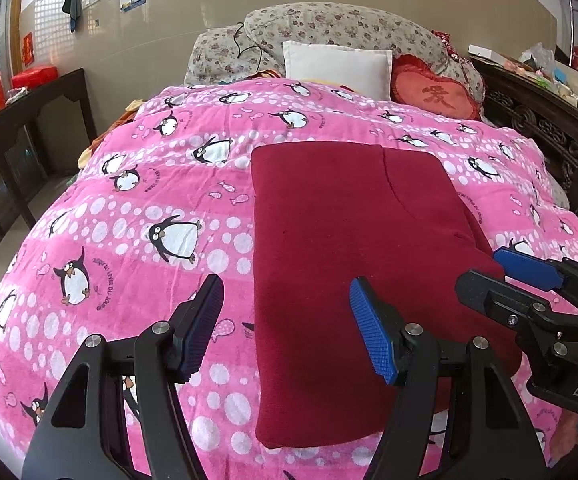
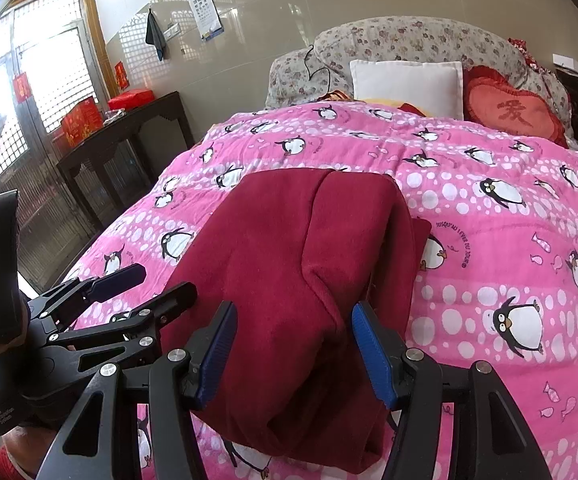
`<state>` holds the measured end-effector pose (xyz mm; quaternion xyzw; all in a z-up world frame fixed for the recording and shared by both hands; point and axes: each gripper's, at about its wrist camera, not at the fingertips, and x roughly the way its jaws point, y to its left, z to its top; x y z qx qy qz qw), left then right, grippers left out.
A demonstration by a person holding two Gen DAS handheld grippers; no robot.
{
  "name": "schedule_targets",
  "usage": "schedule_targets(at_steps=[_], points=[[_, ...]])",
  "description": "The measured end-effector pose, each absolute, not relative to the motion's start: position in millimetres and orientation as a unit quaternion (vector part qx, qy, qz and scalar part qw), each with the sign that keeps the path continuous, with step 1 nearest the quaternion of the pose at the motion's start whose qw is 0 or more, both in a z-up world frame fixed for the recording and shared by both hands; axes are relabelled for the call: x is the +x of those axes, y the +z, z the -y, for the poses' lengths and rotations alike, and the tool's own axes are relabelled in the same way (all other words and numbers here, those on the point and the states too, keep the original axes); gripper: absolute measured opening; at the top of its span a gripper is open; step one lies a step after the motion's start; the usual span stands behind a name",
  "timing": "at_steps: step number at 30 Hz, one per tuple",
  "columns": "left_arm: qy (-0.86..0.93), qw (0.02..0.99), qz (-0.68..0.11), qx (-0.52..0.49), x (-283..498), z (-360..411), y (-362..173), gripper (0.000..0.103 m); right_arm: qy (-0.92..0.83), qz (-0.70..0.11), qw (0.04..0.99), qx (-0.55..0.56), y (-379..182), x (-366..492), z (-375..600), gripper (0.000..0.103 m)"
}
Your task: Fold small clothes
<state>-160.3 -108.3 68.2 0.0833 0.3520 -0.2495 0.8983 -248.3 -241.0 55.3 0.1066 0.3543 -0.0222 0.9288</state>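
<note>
A dark red garment (image 1: 353, 248) lies folded into a long rectangle on the pink penguin blanket (image 1: 137, 208). My left gripper (image 1: 289, 326) hovers open over its near left edge: one finger is above the blanket and the other above the cloth, and nothing is pinched. My right gripper (image 2: 295, 352) stands open over the garment (image 2: 289, 260) near its right side, where a raised fold runs between the fingers without being pressed. Each gripper shows in the other view: the right one (image 1: 503, 274) at the garment's right edge, the left one (image 2: 149, 284) at its left edge.
Pillows are piled at the head of the bed: a white one (image 1: 337, 66), a red heart-shaped one (image 1: 435, 94) and floral ones (image 1: 329, 24). A dark side table (image 2: 129, 140) with red boxes stands to the left. A carved dark headboard (image 1: 545, 128) runs along the right.
</note>
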Motion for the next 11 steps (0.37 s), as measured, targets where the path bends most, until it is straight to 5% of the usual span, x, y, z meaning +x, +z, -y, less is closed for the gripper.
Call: schedule_targets(at_steps=[11], points=[[-0.255, 0.898, -0.347, 0.089, -157.1, 107.4, 68.2, 0.066, -0.024, -0.355, 0.929, 0.106, 53.5, -250.1, 244.5, 0.058]])
